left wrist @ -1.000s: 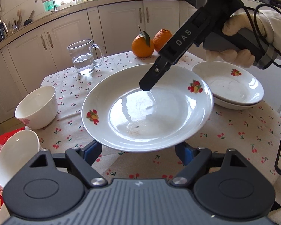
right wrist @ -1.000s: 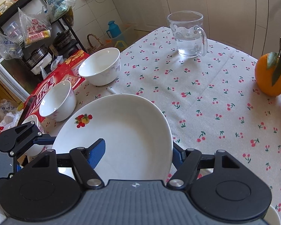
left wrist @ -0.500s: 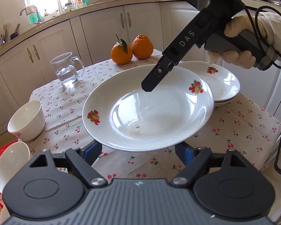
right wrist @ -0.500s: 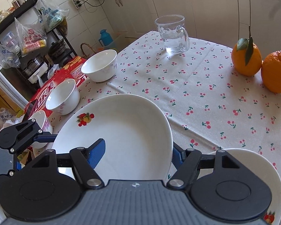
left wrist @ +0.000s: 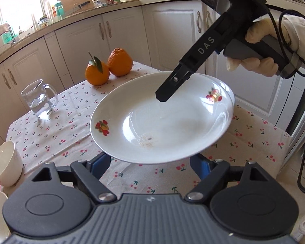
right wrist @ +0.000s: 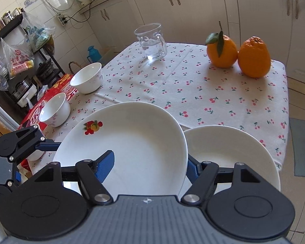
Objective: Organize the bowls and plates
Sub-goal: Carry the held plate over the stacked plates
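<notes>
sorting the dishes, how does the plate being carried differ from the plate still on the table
The carried plate is off the cloth and tilted, with the right gripper clamped across its rim; the table plate lies flat and untouched. The carried plate shows its fruit print and some crumbs, while the table plate's print is hidden. Both are white and shallow.

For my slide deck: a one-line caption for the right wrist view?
Right tool carries a plate beside the stacked plates.

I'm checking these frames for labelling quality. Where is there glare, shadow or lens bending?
Left wrist view: window blown out, bright glare on the plate, cabinets curve. Right wrist view: softer light, oranges cast clear shadows on the tablecloth, corners vignetted, edges bent.
</notes>
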A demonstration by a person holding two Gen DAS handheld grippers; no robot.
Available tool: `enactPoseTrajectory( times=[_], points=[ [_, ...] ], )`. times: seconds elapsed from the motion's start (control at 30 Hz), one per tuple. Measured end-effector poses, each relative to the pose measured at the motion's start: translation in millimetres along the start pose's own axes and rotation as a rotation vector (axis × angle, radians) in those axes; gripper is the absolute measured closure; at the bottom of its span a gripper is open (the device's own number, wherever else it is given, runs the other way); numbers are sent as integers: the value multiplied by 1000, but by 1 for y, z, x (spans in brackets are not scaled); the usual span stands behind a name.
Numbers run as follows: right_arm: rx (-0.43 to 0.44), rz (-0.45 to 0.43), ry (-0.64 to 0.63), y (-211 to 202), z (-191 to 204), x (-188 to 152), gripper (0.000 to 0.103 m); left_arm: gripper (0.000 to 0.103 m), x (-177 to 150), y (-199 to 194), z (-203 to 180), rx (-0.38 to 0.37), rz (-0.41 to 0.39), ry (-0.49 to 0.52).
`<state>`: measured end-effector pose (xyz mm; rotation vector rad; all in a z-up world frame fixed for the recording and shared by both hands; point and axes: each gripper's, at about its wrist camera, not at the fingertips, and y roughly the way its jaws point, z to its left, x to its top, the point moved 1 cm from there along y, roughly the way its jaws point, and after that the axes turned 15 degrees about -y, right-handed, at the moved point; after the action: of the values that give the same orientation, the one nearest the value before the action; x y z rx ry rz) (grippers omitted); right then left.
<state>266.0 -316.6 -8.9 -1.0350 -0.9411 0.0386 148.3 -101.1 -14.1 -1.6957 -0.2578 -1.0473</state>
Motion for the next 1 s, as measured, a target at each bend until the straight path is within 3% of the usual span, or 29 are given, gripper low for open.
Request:
enactPoseTrajectory(
  times=[0.43,1.0],
  points=[
    [-79,-18,95,-31,-28,-35,26,18,15,30,-24,-85,16,72],
    [-106,-16,175,-35,-50,-69,26,18,23,55,-34,-113,38,106]
  ],
)
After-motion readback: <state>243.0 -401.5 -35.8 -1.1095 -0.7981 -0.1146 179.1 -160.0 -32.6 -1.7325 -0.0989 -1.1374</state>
